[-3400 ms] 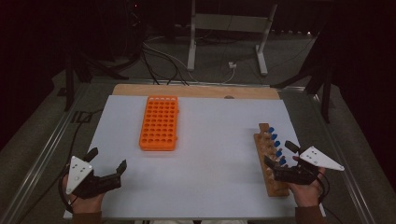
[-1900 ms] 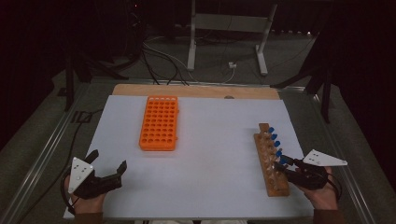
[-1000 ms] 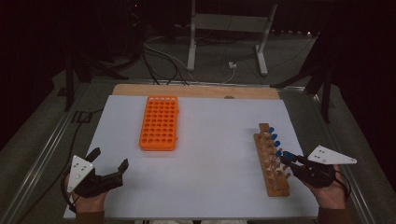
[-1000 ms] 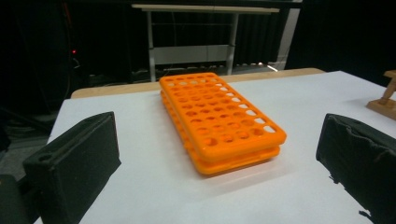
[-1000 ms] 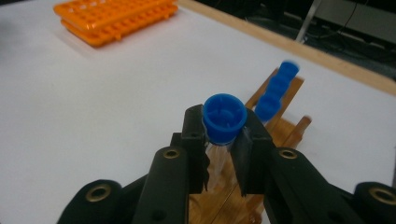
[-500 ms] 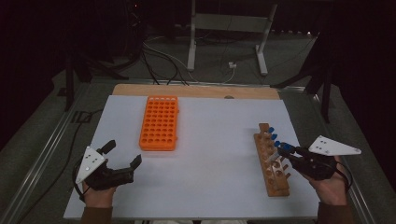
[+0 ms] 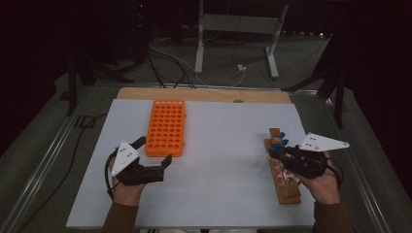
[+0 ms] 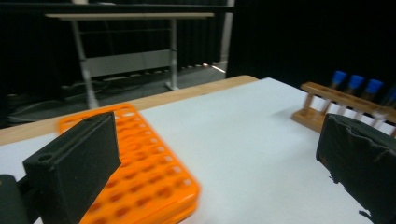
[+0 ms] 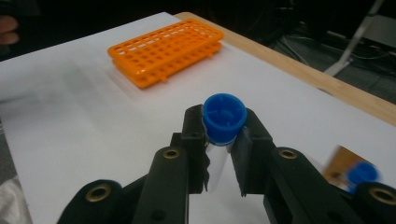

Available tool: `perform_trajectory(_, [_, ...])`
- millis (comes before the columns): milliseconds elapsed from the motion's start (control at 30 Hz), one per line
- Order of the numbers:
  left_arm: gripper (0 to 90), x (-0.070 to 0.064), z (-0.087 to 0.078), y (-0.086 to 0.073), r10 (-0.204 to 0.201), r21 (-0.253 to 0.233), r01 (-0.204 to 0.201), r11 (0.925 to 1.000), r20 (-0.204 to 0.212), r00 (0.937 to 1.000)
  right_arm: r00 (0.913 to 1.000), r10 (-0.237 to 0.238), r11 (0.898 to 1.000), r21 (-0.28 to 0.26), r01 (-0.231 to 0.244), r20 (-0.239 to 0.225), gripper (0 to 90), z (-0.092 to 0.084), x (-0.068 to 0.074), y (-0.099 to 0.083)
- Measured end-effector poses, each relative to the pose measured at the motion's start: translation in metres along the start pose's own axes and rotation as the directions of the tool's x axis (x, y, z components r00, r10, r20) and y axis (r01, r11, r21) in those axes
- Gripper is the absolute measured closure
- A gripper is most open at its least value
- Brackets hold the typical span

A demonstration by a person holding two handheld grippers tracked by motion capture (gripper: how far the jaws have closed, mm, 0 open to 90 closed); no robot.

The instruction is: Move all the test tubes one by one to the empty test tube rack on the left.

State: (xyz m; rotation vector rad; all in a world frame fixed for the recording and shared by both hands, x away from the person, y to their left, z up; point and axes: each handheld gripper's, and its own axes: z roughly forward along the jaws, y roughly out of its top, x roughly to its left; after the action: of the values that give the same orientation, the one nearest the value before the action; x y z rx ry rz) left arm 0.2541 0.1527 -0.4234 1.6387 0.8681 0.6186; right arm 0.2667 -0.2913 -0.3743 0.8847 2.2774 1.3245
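Blue-capped tube (image 9: 224, 117) is clamped just under its cap between the right gripper's (image 9: 223, 140) jaws, held above the near-right part of the white table (image 7: 223, 145), just over the wooden rack (image 7: 284, 182). More blue-capped tubes (image 8: 356, 83) stand at the rack's far end. Left gripper (image 7: 154, 153) jaws spread wide, empty, beside the near end of the orange rack (image 7: 166, 127).

In the right gripper view, the clear body of the blue-capped tube (image 9: 224, 116) is largely hidden between the right tool (image 9: 223, 154) jaws. The wooden rack (image 9: 343, 165) is blurred and cut off. The orange rack (image 8: 140, 177) is cropped at the left gripper view's bottom edge.
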Motion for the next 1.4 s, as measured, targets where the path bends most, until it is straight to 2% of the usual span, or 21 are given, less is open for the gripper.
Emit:
perform_trajectory(67, [0.4, -0.008, 0.011, 0.0, 0.007, 0.011, -0.007, 0.9999, 0.027, 0.9996, 0.9998, -0.007, 1.0, 0.006, 0.007, -0.018, 75.9, 0.011, 0.006, 0.003])
perform_trajectory(233, [0.4, -0.028, 0.036, 0.002, 0.027, 0.036, -0.03, 0.9989, 0.092, 0.9954, 0.9994, -0.003, 1.0, 0.007, 0.003, -0.035, 75.9, 0.022, 0.012, 0.005])
perform_trajectory(367, [0.8, -0.039, 0.051, 0.004, 0.016, 0.037, -0.021, 0.9991, 0.131, 0.9913, 0.9987, 0.011, 1.0, -0.005, -0.012, -0.049, 75.9, 0.034, 0.018, 0.006])
perform_trajectory(467, [4.6, -0.047, 0.061, 0.004, 0.001, 0.046, -0.009, 0.9989, 0.169, 0.9857, 0.9983, -0.001, 1.0, 0.003, 0.001, -0.058, 75.8, 0.04, 0.023, 0.007])
perform_trajectory(600, [7.8, -0.061, 0.073, 0.002, 0.012, 0.058, -0.024, 0.998, 0.2, 0.9797, 0.9976, -0.007, 1.0, 0.008, 0.008, -0.069, 75.8, 0.047, 0.03, 0.008])
perform_trajectory(733, [10.0, -0.078, 0.084, -0.001, 0.027, 0.083, -0.049, 0.9954, 0.25, 0.9678, 0.9972, -0.012, 1.0, 0.012, 0.013, -0.074, 75.8, 0.053, 0.035, 0.008])
perform_trajectory(767, [14.8, -0.082, 0.086, -0.002, 0.036, 0.086, -0.061, 0.9945, 0.259, 0.9652, 0.9969, -0.011, 1.0, 0.017, 0.012, -0.078, 75.8, 0.056, 0.037, 0.007])
perform_trajectory(800, [17.3, -0.09, 0.09, -0.003, 0.055, 0.091, -0.083, 0.9924, 0.279, 0.9586, 0.9966, -0.012, 1.0, 0.018, 0.013, -0.082, 75.8, 0.058, 0.039, 0.007])
perform_trajectory(833, [19.2, -0.093, 0.092, -0.003, 0.062, 0.093, -0.093, 0.9913, 0.289, 0.9553, 0.9965, -0.011, 1.0, 0.022, 0.013, -0.083, 75.8, 0.059, 0.04, 0.007])
perform_trajectory(900, [22.2, -0.096, 0.094, -0.004, 0.064, 0.092, -0.095, 0.9912, 0.295, 0.9535, 0.9962, -0.012, 1.0, 0.023, 0.014, -0.086, 75.8, 0.06, 0.041, 0.007])
perform_trajectory(933, [27.4, -0.099, 0.095, -0.005, 0.064, 0.091, -0.095, 0.9913, 0.3, 0.9519, 0.9957, -0.012, 1.0, 0.023, 0.014, -0.092, 75.8, 0.062, 0.044, 0.007])
perform_trajectory(967, [30.1, -0.104, 0.099, -0.006, 0.065, 0.093, -0.098, 0.9908, 0.314, 0.9473, 0.9955, -0.012, 1.0, 0.023, 0.014, -0.094, 75.8, 0.062, 0.044, 0.007])
perform_trajectory(1000, [32.6, -0.104, 0.099, -0.006, 0.065, 0.093, -0.098, 0.9908, 0.314, 0.9473, 0.9952, -0.011, 1.0, 0.024, 0.013, -0.097, 75.8, 0.062, 0.045, 0.007])
perform_trajectory(1067, [39.2, -0.108, 0.102, -0.007, 0.076, 0.099, -0.114, 0.9885, 0.324, 0.9429, 0.9945, -0.009, 1.0, 0.018, 0.011, -0.105, 75.8, 0.063, 0.046, 0.007])
perform_trajectory(1100, [42.7, -0.11, 0.103, -0.008, 0.079, 0.102, -0.119, 0.9877, 0.333, 0.9396, 0.9942, -0.006, 1.0, 0.018, 0.008, -0.108, 75.8, 0.063, 0.047, 0.008])
perform_trajectory(1133, [48.0, -0.113, 0.105, -0.008, 0.09, 0.1, -0.132, 0.9861, 0.348, 0.9332, 0.9934, -0.003, 1.0, 0.017, 0.005, -0.114, 75.8, 0.063, 0.047, 0.007])
perform_trajectory(1167, [52.5, -0.113, 0.105, -0.008, 0.09, 0.1, -0.132, 0.9861, 0.348, 0.9332, 0.9934, -0.003, 1.0, 0.017, 0.005, -0.114, 75.8, 0.063, 0.047, 0.007])
perform_trajectory(1233, [57.9, -0.116, 0.106, -0.008, 0.095, 0.093, -0.137, 0.9861, 0.36, 0.9283, 0.9919, 0.004, 1.0, 0.017, -0.002, -0.127, 75.8, 0.065, 0.047, 0.007])
perform_trajectory(1267, [60.0, -0.118, 0.107, -0.008, 0.107, 0.089, -0.149, 0.9848, 0.369, 0.9232, 0.9915, 0.005, 1.0, 0.019, -0.003, -0.13, 75.8, 0.065, 0.048, 0.006])
perform_trajectory(1367, [67.3, -0.121, 0.107, -0.008, 0.12, 0.087, -0.163, 0.9829, 0.371, 0.921, 0.9909, 0.007, 1.0, 0.022, -0.004, -0.135, 75.8, 0.067, 0.048, 0.006])
perform_trajectory(1400, [67.3, -0.122, 0.107, -0.008, 0.122, 0.085, -0.165, 0.9826, 0.372, 0.9201, 0.9909, 0.007, 1.0, 0.022, -0.004, -0.135, 75.8, 0.067, 0.048, 0.006])
